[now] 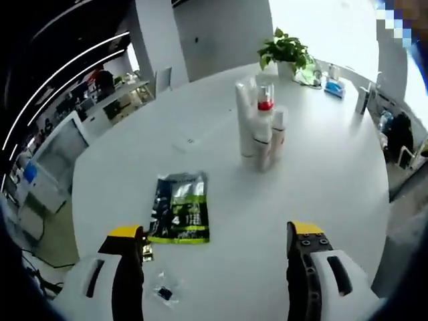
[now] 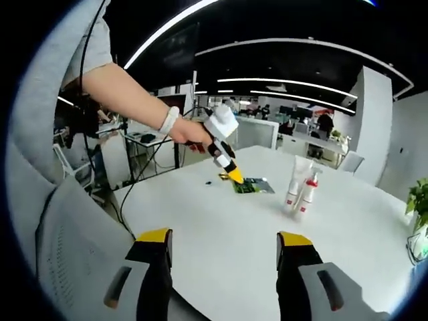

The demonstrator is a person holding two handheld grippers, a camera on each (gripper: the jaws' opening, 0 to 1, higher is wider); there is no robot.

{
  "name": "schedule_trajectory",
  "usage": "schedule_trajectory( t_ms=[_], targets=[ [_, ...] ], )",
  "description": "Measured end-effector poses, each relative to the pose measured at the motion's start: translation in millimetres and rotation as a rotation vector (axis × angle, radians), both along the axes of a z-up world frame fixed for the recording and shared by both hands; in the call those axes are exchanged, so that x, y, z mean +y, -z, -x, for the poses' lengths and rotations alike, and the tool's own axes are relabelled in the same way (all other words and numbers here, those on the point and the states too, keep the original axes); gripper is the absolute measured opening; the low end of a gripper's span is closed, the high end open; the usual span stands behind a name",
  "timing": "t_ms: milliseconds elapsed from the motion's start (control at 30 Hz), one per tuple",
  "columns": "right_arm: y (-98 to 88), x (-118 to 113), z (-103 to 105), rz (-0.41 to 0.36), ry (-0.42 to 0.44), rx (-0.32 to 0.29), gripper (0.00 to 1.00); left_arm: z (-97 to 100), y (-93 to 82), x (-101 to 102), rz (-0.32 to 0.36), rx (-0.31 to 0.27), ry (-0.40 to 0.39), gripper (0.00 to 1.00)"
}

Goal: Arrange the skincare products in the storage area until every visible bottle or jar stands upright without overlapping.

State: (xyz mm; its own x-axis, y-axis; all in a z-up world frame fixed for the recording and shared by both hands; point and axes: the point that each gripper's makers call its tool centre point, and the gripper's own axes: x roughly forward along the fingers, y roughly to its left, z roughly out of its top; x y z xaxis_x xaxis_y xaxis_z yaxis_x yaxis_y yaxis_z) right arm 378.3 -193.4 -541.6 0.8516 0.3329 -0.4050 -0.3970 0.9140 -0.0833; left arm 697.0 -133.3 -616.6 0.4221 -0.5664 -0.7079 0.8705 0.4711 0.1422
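White laminate covers the big round table (image 1: 321, 180), and its top is mostly bare. Near its middle a tight cluster of skincare bottles (image 1: 259, 130) stands upright, white tubes and a spray bottle with a red collar pressed close together; from the right gripper view the same cluster (image 2: 301, 187) sits well beyond the right gripper (image 2: 224, 264), whose yellow-tipped jaws are spread wide apart with nothing between them. Nearer the left gripper (image 1: 217, 257), a dark green and black sachet (image 1: 179, 207) lies flat on the table, and a small clear wrapper (image 1: 164, 292) lies just beside the left jaw. That gripper's jaws are also parted and grasp nothing. In the right gripper view a person's hand (image 2: 187, 132) holds the left gripper (image 2: 235, 176) tilted down over the sachet (image 2: 253, 185). At the far edge of the table a leafy potted plant (image 1: 286, 52) stands next to some small blue and white items. Beyond the table lies an open office with desks, chairs, white pillars and long strip lights on a dark ceiling.
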Motion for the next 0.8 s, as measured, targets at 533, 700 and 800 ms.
schedule_trajectory(
  t_ms=[533,700,800],
  targets=[
    [-2.5,-1,-1,0.001,0.005,-0.004,0.49,-65.7,33.7,3,-0.046,0.041,-0.049,0.87],
    [-2.3,-6,-1,0.016,0.022,-0.007,0.48,-79.0,44.0,3,-0.071,0.067,-0.045,0.9],
    [-2.0,-6,-1,0.018,0.026,-0.003,0.48,-85.7,49.8,0,-0.068,0.086,-0.054,0.91]
  ],
)
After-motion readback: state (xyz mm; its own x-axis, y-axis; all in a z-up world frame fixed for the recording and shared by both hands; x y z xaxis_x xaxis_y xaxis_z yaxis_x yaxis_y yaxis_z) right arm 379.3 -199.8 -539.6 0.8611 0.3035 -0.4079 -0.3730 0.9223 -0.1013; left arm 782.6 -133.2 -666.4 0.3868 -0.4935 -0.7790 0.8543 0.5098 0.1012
